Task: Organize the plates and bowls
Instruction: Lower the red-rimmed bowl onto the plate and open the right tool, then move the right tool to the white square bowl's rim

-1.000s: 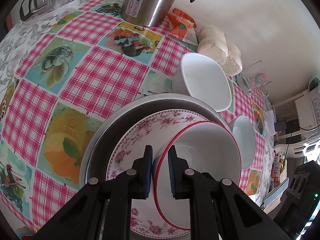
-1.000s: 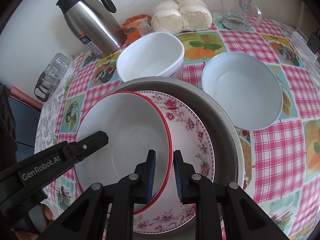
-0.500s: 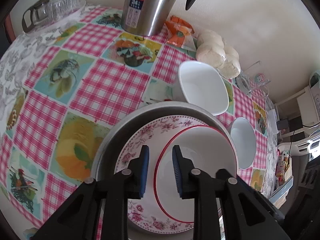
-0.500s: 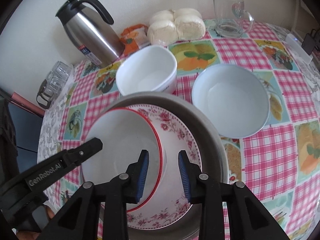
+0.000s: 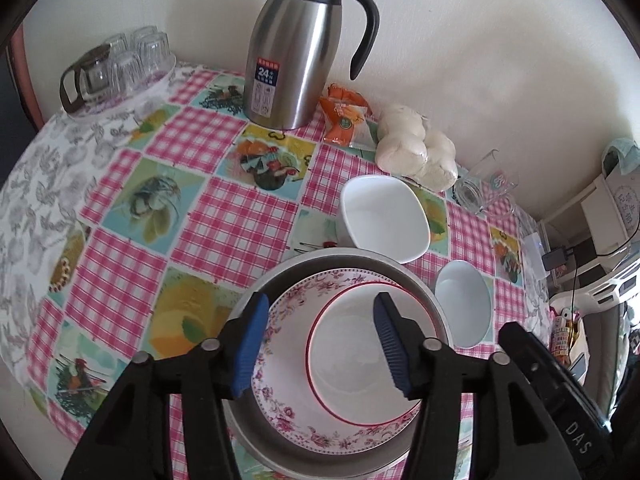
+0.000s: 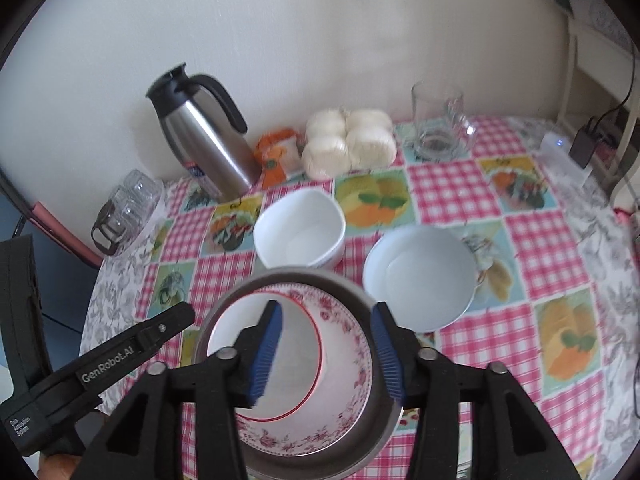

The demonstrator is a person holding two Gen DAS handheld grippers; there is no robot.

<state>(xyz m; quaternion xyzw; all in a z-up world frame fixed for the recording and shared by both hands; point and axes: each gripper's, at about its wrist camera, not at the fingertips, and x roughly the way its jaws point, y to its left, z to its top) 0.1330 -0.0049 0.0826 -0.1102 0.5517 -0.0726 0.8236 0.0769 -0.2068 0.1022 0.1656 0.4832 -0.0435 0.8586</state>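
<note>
Bowls number three: one red-rimmed bowl [image 5: 356,356] sits nested on the single floral plate [image 5: 288,412], which lies inside one metal pan [image 5: 256,436] at the near edge of the checked tablecloth [image 5: 224,220]. One squarish white bowl [image 5: 382,216] stands just behind the pan, and one round white bowl [image 5: 464,304] sits just beside the pan on the right, apart from the squarish one.

The left gripper [image 5: 320,346] hangs above the stack with its blue pads spread wide, gripping nothing. The right gripper [image 6: 326,354] is likewise spread wide over the same stack, its pads clear of the red-rimmed bowl [image 6: 276,364].

Along the wall stand one steel thermos jug [image 5: 296,60], one orange packet [image 5: 344,118], one bag of four white buns [image 6: 348,142] and one glass mug [image 6: 438,126]. A cluster of small glasses [image 5: 124,60] sits at the far left; their count is unclear.
</note>
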